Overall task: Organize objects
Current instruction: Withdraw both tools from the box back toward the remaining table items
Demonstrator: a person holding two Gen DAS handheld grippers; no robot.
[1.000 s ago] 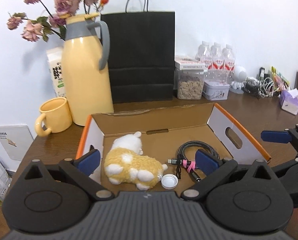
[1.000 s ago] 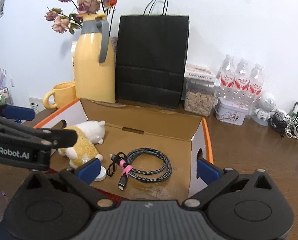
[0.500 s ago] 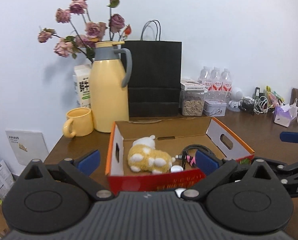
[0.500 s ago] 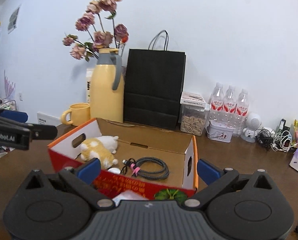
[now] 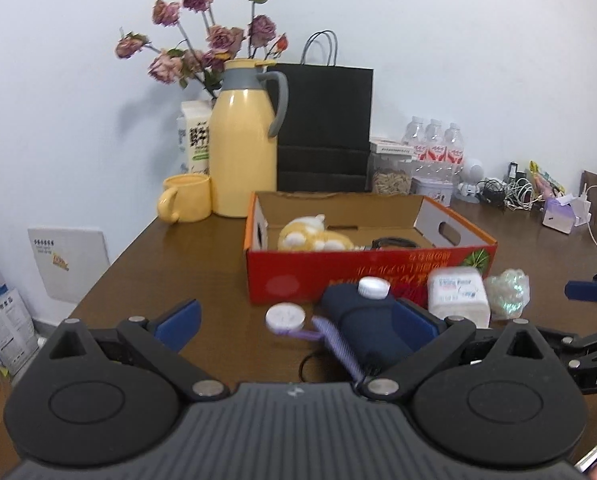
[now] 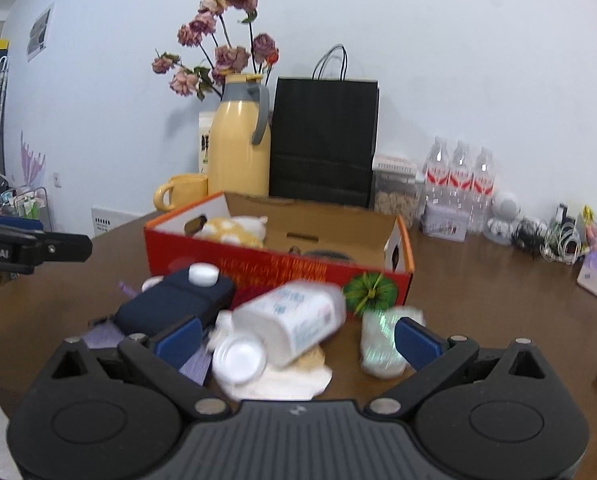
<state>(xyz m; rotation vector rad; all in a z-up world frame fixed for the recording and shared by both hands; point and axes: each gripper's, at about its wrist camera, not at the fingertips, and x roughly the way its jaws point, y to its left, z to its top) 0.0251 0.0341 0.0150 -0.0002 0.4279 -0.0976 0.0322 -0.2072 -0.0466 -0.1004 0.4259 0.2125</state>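
Gaping empty, both tools: left (image 5: 296, 322), right (image 6: 296, 338); glossy red cardboard box (image 5: 370, 270) beyond.

"obot.AI" on left gripper (image 6: 64, 246), "DA" on right gripper (image 5: 586, 291)

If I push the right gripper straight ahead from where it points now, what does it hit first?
Probably the white bottle lying on its side between the open fingers of the right gripper. Behind it stands the red box. Depth is hard to judge through the fisheye.
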